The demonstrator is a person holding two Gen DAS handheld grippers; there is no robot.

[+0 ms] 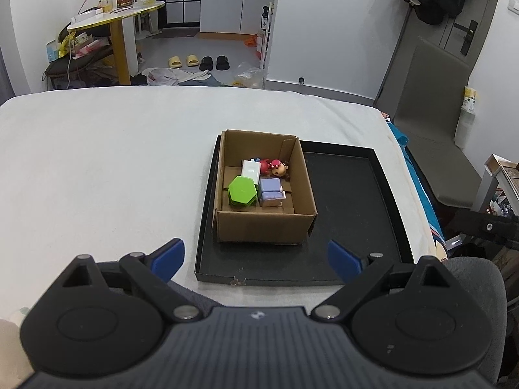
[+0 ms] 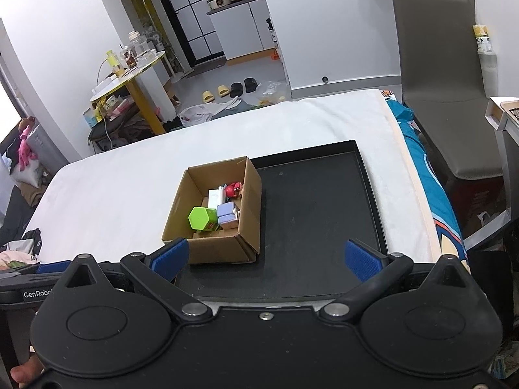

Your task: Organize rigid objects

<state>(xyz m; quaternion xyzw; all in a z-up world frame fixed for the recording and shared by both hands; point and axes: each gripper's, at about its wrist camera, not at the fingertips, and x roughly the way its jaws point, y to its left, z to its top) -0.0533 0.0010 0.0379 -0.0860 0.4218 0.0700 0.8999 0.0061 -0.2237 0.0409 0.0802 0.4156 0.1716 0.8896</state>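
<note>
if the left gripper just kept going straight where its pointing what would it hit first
Most likely the near wall of the cardboard box, which stands in the black tray straight ahead of the open left gripper. If it runs low, the tray's front rim could come first; depth is hard to judge.

Readable text: one cut-off brand mark.
"GenRobo", in white letters, stood on the left gripper [image 2: 35, 293] body at nine o'clock, its end hidden.

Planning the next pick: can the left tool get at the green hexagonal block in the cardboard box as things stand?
Probably yes. The left tool is open, the cardboard box has no lid, and the green hexagonal block lies uncovered, though the purple block crowds one side.
</note>
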